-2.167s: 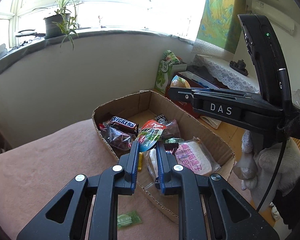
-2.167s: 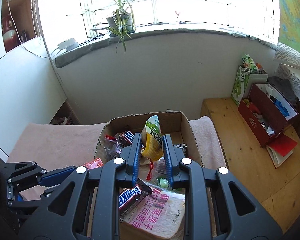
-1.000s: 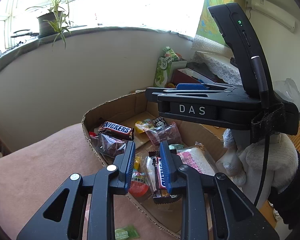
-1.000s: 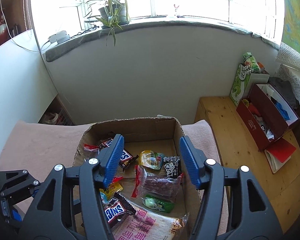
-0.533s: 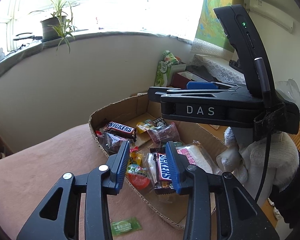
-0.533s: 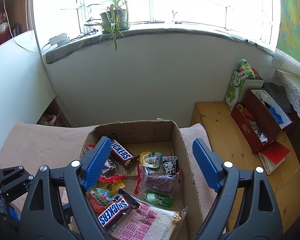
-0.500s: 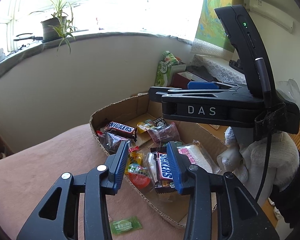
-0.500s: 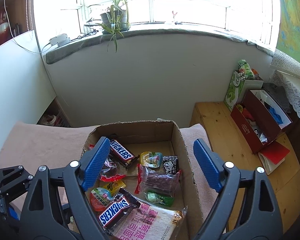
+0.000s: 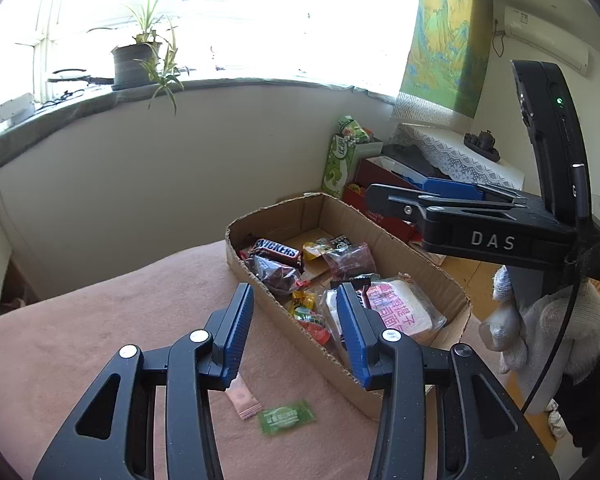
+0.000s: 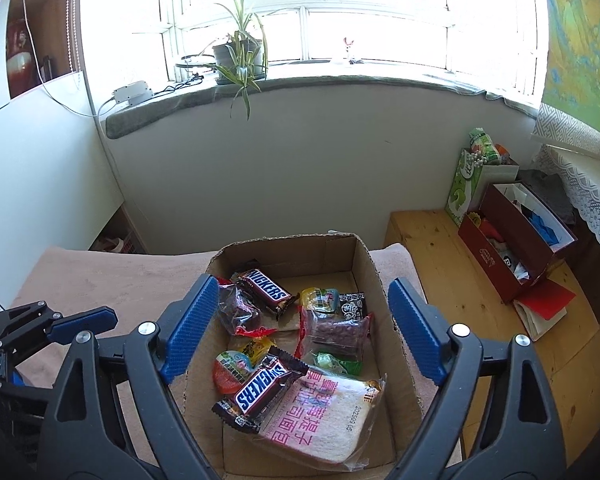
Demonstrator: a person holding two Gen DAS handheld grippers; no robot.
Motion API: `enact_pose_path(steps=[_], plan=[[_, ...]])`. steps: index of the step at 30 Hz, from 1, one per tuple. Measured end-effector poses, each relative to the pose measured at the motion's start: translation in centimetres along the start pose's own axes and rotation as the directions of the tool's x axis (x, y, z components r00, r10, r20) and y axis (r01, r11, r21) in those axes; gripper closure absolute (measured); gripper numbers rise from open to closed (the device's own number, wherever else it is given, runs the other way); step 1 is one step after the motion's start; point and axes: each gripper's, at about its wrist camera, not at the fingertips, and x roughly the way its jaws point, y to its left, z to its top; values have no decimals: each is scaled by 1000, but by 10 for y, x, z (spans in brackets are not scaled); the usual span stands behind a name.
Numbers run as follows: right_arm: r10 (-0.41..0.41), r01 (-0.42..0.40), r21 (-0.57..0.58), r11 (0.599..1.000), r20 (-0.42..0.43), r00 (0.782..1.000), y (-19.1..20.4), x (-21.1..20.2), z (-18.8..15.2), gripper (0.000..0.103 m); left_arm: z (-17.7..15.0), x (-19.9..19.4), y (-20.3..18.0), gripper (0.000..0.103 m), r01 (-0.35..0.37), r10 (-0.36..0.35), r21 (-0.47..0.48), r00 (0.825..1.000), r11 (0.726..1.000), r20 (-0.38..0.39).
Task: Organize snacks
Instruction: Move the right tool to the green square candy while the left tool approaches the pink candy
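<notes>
Snacks fill a shallow cardboard box (image 10: 364,258) that rests on a pink blanket (image 9: 80,340). Inside, a Snickers bar (image 10: 266,290) lies near the far left corner beside a clear bag of dark red sweets (image 10: 240,312). A second Snickers bar (image 10: 258,386) lies nearer, tilted across the edge of a wrapped bread slice with pink lettering (image 10: 320,416). A round red-lidded jelly cup (image 10: 230,370) touches that second bar on its left, with a small yellow packet (image 10: 258,346) just behind it. In the middle sits a clear bag of brown candies (image 10: 334,332), a green wrapped candy (image 10: 334,362) at its near edge, and a yellow-green pouch (image 10: 320,298) and a small black packet (image 10: 352,304) behind it.

The right gripper (image 10: 300,330) hovers over the box with its blue pads spread wide, empty, one to each side of the box walls; its jaws have just been opening. The left gripper (image 9: 296,330) hangs over the near left wall of the box, pads apart with nothing between them, and its jaws have likewise just been opening. On the blanket beside the box lie a green sachet (image 9: 286,416) and a pink sachet (image 9: 242,398), touching at a corner. A white-gloved hand (image 9: 548,328) holds the right gripper's body.

Beyond the box are a wooden bench (image 10: 440,248), a dark red open box (image 10: 508,252), a green carton (image 10: 466,188), and a potted plant (image 10: 240,58) on the windowsill.
</notes>
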Motion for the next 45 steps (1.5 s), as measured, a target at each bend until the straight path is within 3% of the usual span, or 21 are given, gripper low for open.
enact_pose_path(steps=[6,11,19,23,27,33,41,43,45], plan=[[40,-40,-6,999,27,999,19,-28,-14,14,-12,-13,34,61,-40,40,-49,999,998,-10],[119,-118,-12,993,32,992,46,-47,-39,14,-25,-15,58,61,-49,45,-93,998,994,-43],[226,-225,26,974,-75,971,96,-45,-104,14,-44,-4,76,61,-28,15,-127,994,991,-106],[236,-223,98,970,-146,961,106,-23,-131,16,-49,6,76,61,-4,-12,-112,990,994,-142],[199,-172,151,973,-186,962,110,-3,-144,33,-51,21,71,62,33,-50,-90,981,995,-188],[183,-134,219,966,-223,957,112,18,-154,44,-54,45,70,62,75,-92,-74,959,994,-266],[130,-62,268,961,-243,961,112,36,-153,46,-65,69,66,62,112,-122,-48,931,993,-343],[116,-48,264,963,-247,962,115,39,-151,46,-66,70,63,62,110,-110,-20,934,994,-340],[98,-34,247,969,-252,963,118,42,-150,46,-65,71,62,69,97,-91,1,937,995,-338]])
